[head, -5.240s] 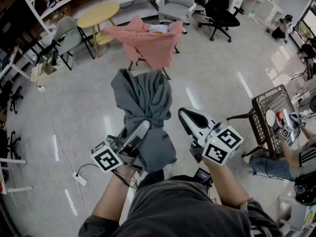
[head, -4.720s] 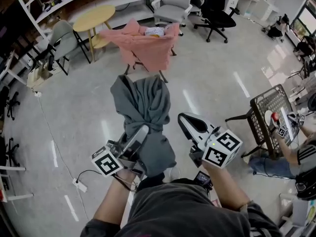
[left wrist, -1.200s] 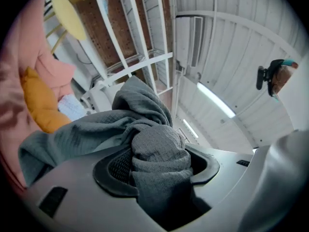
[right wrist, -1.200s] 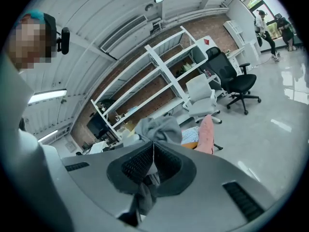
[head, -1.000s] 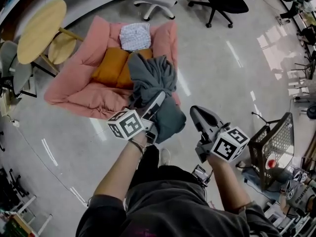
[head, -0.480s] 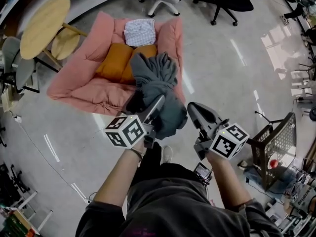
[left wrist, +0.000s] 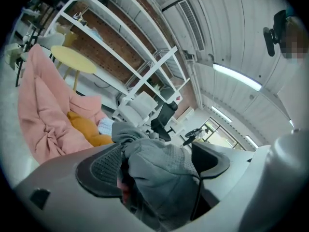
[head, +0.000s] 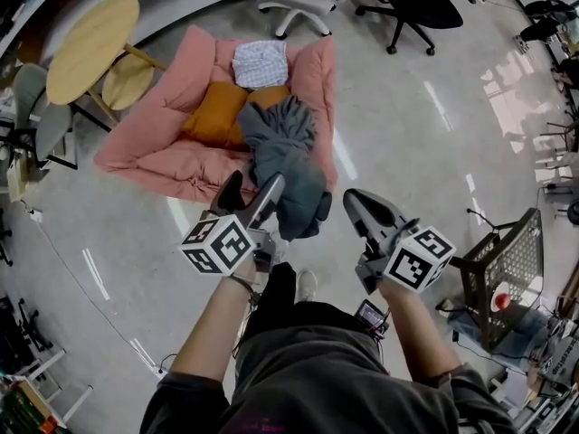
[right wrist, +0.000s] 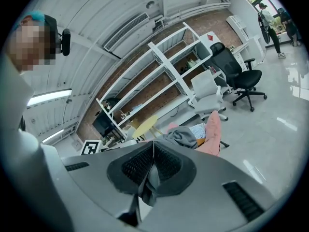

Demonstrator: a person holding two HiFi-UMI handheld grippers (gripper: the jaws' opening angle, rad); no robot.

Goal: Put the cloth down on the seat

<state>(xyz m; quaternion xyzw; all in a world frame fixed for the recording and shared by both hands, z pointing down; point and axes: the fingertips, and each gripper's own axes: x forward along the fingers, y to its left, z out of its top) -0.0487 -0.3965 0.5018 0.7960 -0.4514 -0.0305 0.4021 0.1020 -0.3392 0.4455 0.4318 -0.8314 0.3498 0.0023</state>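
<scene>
Just opened on the left: left gripper [head: 251, 193] with jaws spread wide, parted over the last second and no longer clamped as a second ago. Between them still, in the left gripper view, the grey cloth [head: 280, 147], leaning on one pad and clear of the other, so loose rather than held. Now slumped on the pink seat [head: 149, 156] instead of hanging bunched above it. Upper folds on the seat's front right part, touching the orange cushion [head: 213, 120]; lower end spilling over the front edge toward the floor and the gripper. Well short of the checked cloth [head: 261, 63] at the back edge.

On the other side, right gripper [head: 355, 202] clenched on nothing, pads together, parked near the cloth's trailing end without touching it.

Reads as the release itself, so nearly done with the task. Left to do, probably: draw the left jaws back clear of the tail without dragging it. Some risk of the overhanging weight pulling the rest off the front edge; may call for a nudge further onto the seat.
</scene>
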